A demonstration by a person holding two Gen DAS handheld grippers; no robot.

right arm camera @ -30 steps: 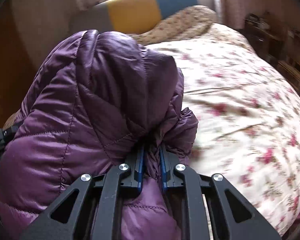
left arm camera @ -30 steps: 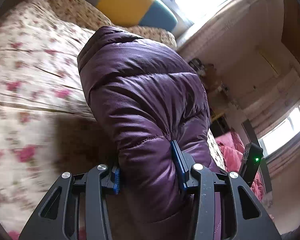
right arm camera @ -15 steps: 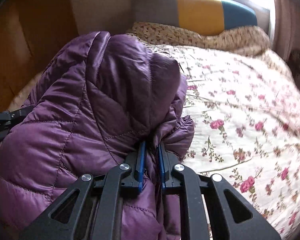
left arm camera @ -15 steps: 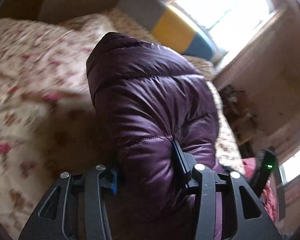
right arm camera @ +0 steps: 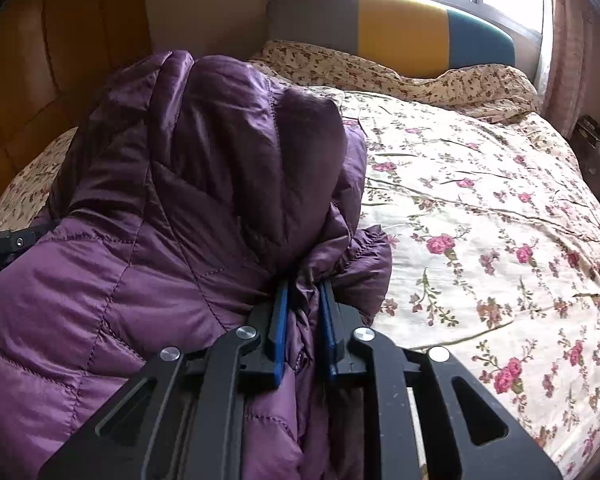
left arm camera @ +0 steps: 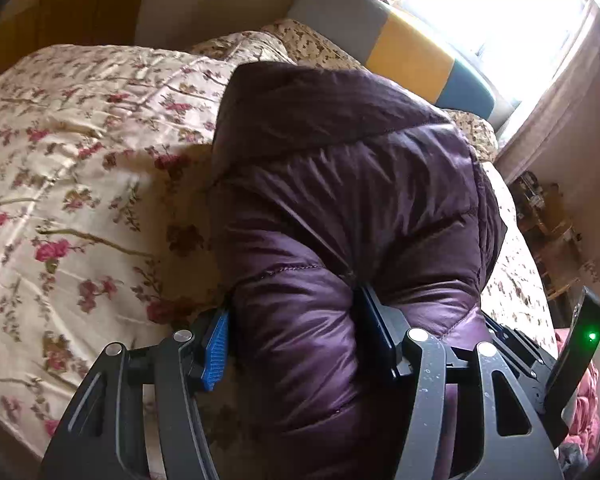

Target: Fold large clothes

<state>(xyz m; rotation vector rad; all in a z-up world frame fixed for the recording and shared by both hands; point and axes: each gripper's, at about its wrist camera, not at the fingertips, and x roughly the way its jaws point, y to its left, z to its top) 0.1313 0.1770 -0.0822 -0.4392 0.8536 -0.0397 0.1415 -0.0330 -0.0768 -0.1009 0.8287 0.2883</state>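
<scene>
Two claws clamped on puffy purple jacket [left arm camera: 340,200], left claw [left arm camera: 292,332] wide round a fat roll, right claw [right arm camera: 303,320] pinching thin edge; light, squishy, slippery, so better grabbing seams over bed [right arm camera: 480,208].

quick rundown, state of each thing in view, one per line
purple quilted puffer jacket: bunched up, held off the bed by both tools
left tool: shut on a thick roll of the jacket, fingers set wide
right tool: shut on a thin pinch of jacket fabric
floral bedspread: spread over the bed, lightly creased
grey, yellow and teal padded headboard: upright at the bed's head
small green light: lit
</scene>
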